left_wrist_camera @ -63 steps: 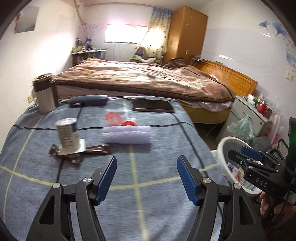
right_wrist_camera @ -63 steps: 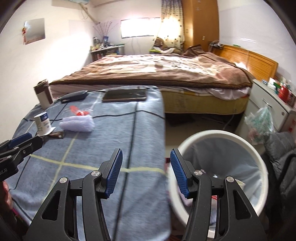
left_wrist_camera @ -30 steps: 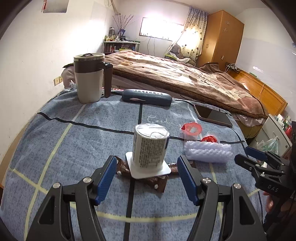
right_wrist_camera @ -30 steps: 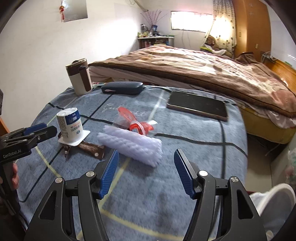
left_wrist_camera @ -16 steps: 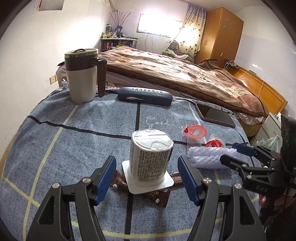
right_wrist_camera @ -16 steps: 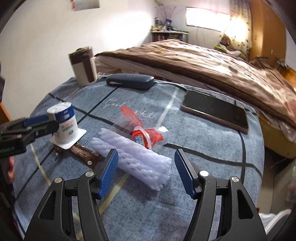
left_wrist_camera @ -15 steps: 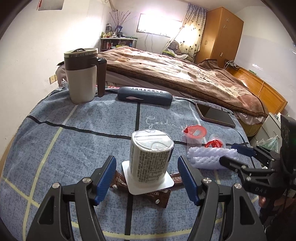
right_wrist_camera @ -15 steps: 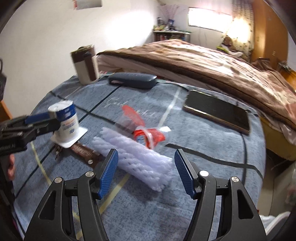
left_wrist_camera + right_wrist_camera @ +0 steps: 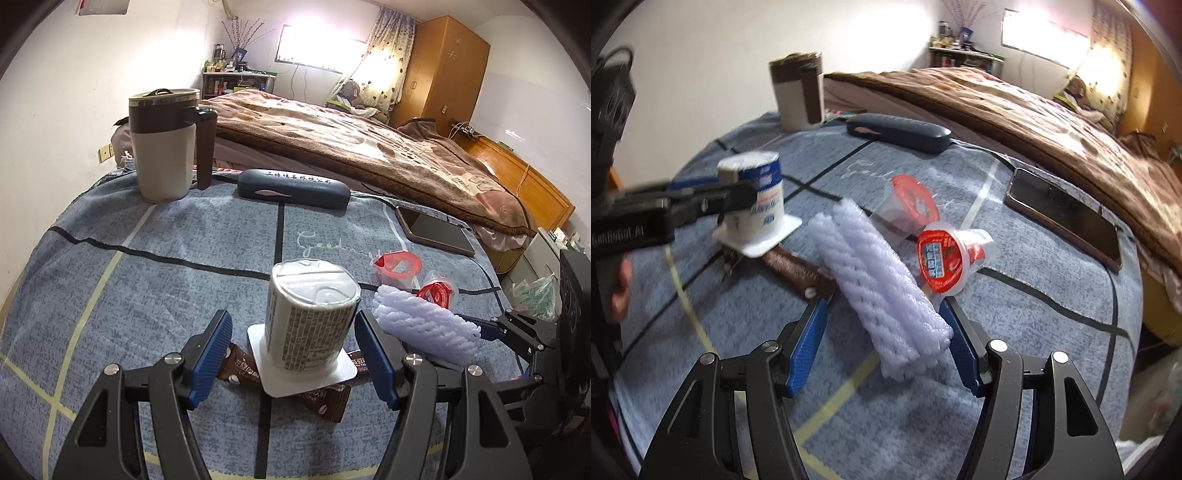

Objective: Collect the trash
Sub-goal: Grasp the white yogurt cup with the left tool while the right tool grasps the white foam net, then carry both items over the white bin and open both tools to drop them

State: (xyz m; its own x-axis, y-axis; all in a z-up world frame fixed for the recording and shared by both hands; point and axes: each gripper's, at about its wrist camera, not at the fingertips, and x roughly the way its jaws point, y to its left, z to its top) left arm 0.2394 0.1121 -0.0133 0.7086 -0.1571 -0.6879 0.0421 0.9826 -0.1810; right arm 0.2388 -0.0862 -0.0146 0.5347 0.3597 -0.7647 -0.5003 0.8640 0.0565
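Note:
An upside-down white yogurt cup [image 9: 310,317] stands on brown snack wrappers [image 9: 325,397] on the blue checked cloth. My left gripper [image 9: 295,354] is open with its jaws on either side of the cup, also seen in the right wrist view [image 9: 753,201]. A white foam net sleeve [image 9: 882,284] lies between the open jaws of my right gripper [image 9: 882,343], apart from the pads. The sleeve also shows in the left wrist view [image 9: 421,325]. Two red-lidded jelly cups [image 9: 945,254] lie just beyond the sleeve.
A brown and cream lidded mug [image 9: 166,140], a dark glasses case [image 9: 293,188] and a phone [image 9: 436,232] lie farther back on the table [image 9: 110,295]. A bed with a brown blanket [image 9: 351,136] stands behind it.
Both grippers have moved forward and lower. The left jaws now flank the yogurt cup, and the right jaws now flank the foam sleeve.

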